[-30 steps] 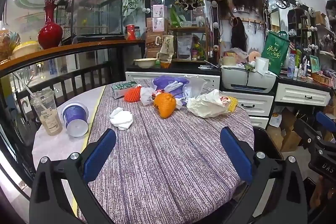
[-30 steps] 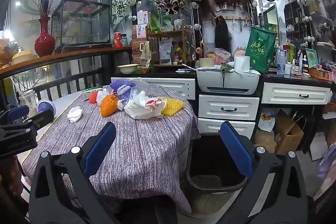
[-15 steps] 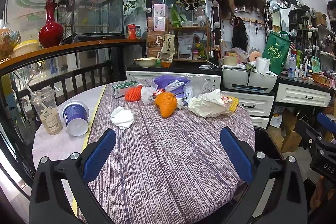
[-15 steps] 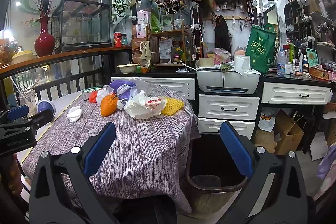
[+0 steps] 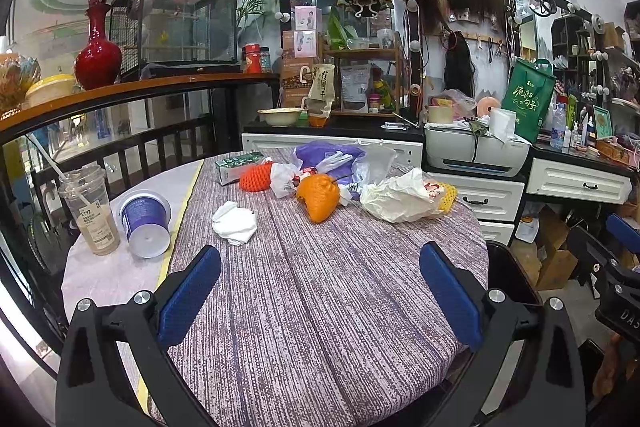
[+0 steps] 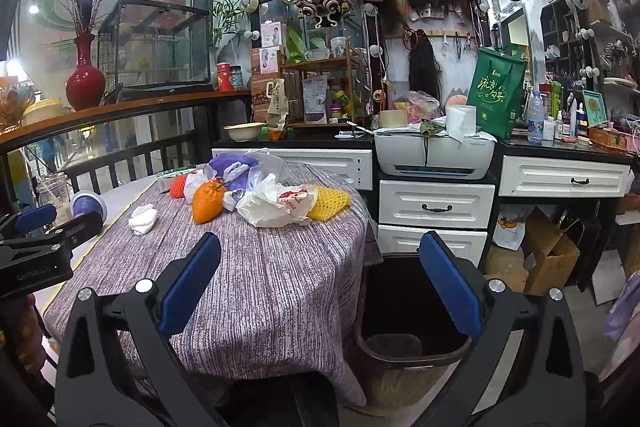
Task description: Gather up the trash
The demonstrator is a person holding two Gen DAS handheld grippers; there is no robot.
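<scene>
Trash lies on the far side of a round table with a purple striped cloth [image 5: 320,299]: a crumpled white tissue [image 5: 235,222], an orange fruit [image 5: 319,195], a white plastic bag [image 5: 396,200], an orange foam net [image 5: 254,177], a yellow foam net [image 6: 329,203], a purple bag [image 5: 324,155] and a green carton [image 5: 236,167]. A dark waste bin [image 6: 408,311] stands on the floor right of the table. My left gripper [image 5: 320,299] is open and empty over the near part of the table. My right gripper [image 6: 320,291] is open and empty above the table's right edge and the bin.
A plastic drink cup with a straw [image 5: 90,209] and a tipped blue-and-white tub [image 5: 145,223] sit at the table's left edge. White drawers [image 6: 436,205] with a printer [image 6: 434,155] stand behind. A railing [image 5: 120,151] runs on the left. Cardboard boxes [image 6: 550,251] lie on the floor right.
Both grippers have drifted very slightly; the scene has shifted a little in each view. Both stay open and empty, and nothing on the table has moved.
</scene>
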